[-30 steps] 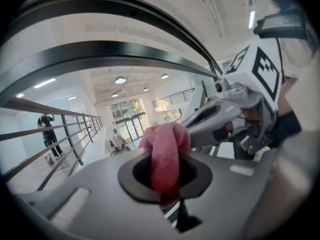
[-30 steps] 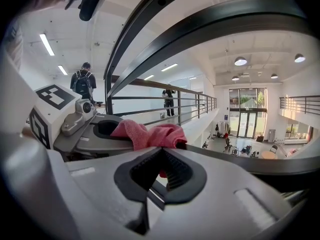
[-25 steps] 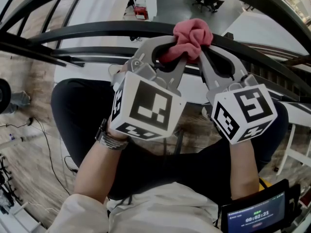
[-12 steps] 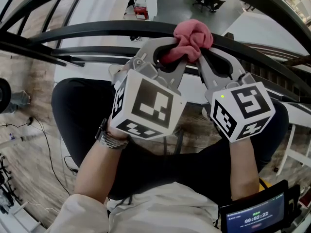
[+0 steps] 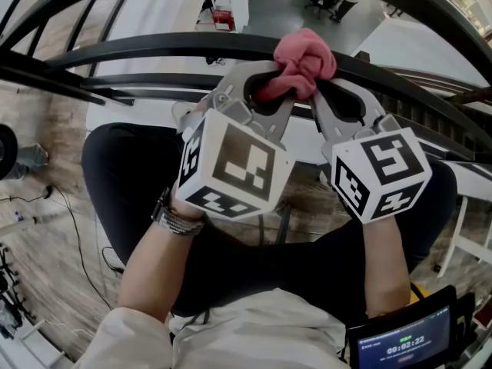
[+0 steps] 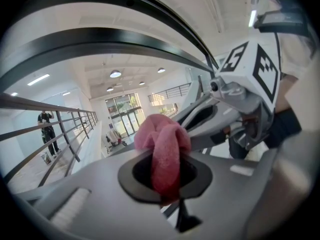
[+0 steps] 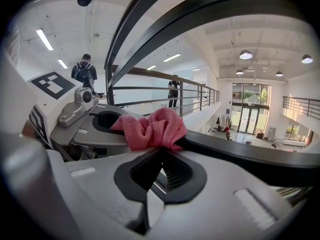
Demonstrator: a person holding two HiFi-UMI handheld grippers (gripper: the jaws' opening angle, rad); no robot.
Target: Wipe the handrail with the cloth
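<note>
Atop the curved black metal handrail (image 5: pixel 154 46) sits the bunched pink terry cloth (image 5: pixel 305 56), pinched by my left tool (image 5: pixel 270 83) and right tool (image 5: pixel 317 89) (both clamped on it). I'd press down evenly and slide both together along the rail's top edge.

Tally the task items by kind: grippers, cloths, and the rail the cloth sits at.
Grippers: 2 (left gripper, right gripper, both with fingers shut on the cloth)
Pink cloth: 1
Black handrail: 1
Total: 4
</note>
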